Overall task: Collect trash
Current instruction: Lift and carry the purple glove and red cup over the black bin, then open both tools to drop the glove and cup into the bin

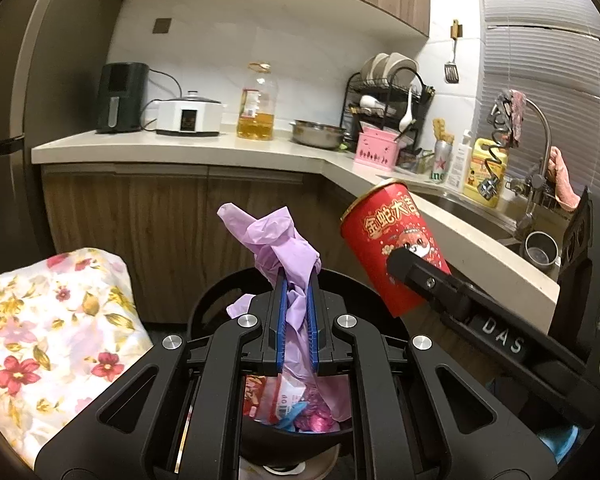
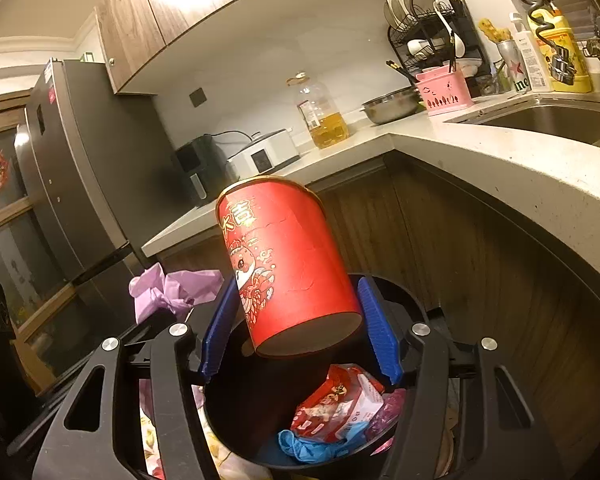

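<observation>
While pinched on the lilac bag [image 1: 278, 248] by the left gripper [image 1: 296, 320] and on the red cup [image 2: 288, 272] by the right gripper [image 2: 298, 332], both over the bin [image 2: 236, 432]. Could tumble past the rim at 9 o'clock if released tilted; might snag on blue pads [image 1: 281, 320].

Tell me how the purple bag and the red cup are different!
The purple bag is soft and crumpled; the red cup is stiff and round. The bag is plain, the cup has gold writing and a cartoon. The left gripper pinches the bag narrowly; the right gripper grips the cup wide. Both hang over the black bin.
</observation>
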